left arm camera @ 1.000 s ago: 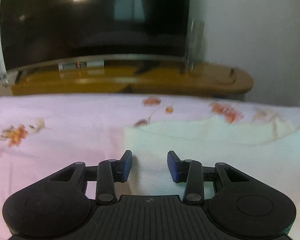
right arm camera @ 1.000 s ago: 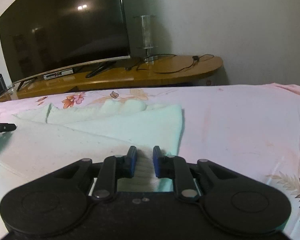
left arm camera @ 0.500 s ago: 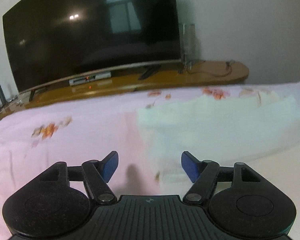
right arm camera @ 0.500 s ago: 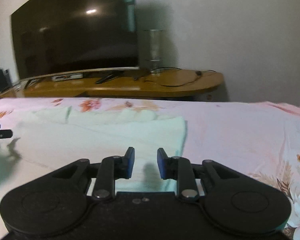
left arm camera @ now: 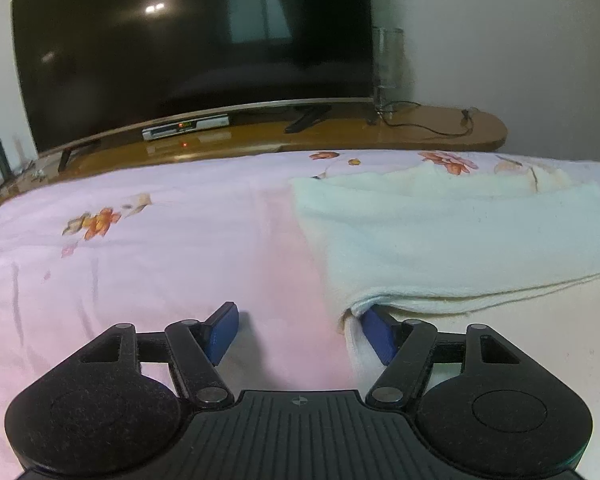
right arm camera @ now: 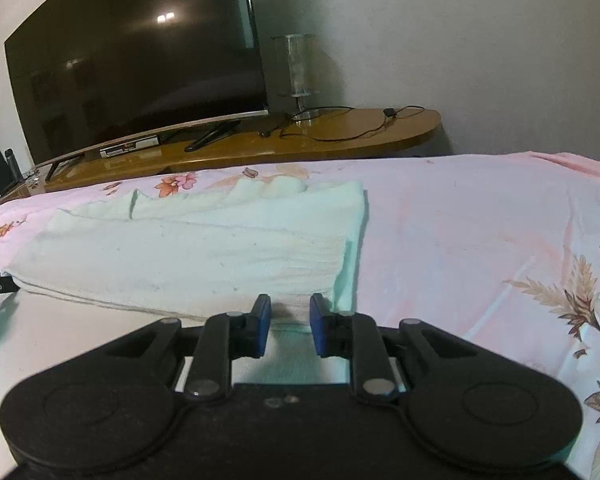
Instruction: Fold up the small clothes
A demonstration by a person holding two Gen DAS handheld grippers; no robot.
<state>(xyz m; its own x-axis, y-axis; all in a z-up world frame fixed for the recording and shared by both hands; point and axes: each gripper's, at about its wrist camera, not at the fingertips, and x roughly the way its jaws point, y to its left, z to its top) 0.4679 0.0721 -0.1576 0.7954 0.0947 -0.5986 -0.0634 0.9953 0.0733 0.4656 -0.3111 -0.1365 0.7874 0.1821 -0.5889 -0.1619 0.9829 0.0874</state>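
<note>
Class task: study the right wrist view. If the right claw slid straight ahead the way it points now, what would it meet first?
The right claw is open and low over the bed. Straight ahead lies the near edge of the folded pale green cloth; it would likely meet that first, though depth is uncertain.

Towel point(left arm camera: 452, 236) pale, fluffy terry cloth; bedsheet point(left arm camera: 148, 248) smooth matt fabric; TV stand point(right arm camera: 340, 136) glossy polished wood.
</note>
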